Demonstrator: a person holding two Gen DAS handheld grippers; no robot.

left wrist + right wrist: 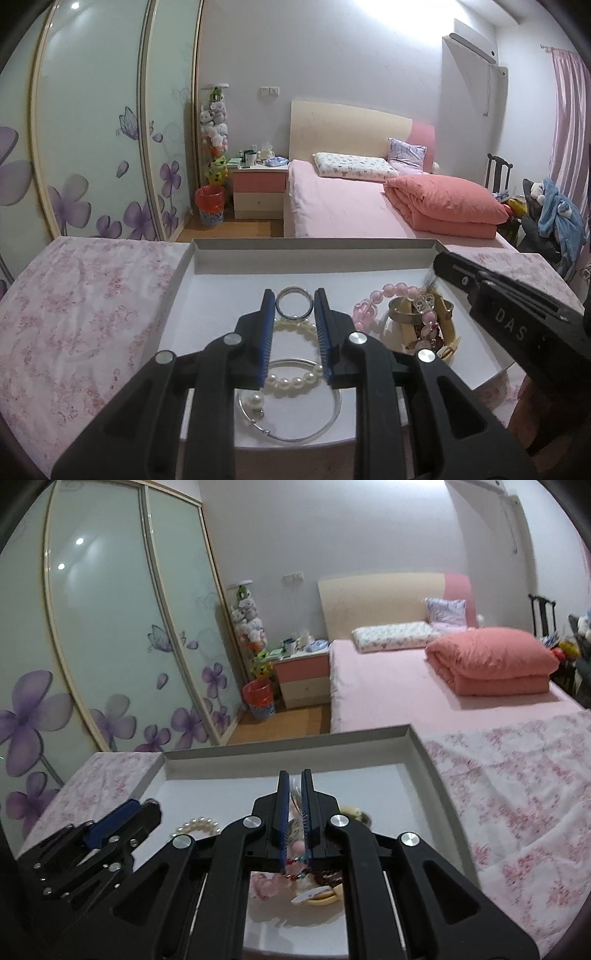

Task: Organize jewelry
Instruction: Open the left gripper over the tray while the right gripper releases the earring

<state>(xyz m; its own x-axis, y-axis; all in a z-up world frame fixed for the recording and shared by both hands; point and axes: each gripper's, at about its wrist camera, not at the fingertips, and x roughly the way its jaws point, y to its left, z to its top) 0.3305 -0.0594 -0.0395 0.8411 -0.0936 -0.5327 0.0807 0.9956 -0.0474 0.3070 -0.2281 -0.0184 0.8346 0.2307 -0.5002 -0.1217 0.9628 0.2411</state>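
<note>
The black right gripper [517, 314], seen from the left wrist camera, carries raised letters reading "DAS". That camera alone shows, inside the shallow white cardboard tray [314, 254], a dark metal ring [294, 304] between the left gripper's [294, 295] blue-padded fingers [266, 314], which stand apart beside it without clearly touching. Nearer than the ring lie a white pearl bracelet [295, 380] and a thin silver bangle [288, 417]; right of it, a pink bead bracelet [391, 295] and gold bands [406, 310]. The right wrist camera shows its fingers [283, 812] nearly closed over blurred trinkets [295, 860]; whether they grip is unclear.
</note>
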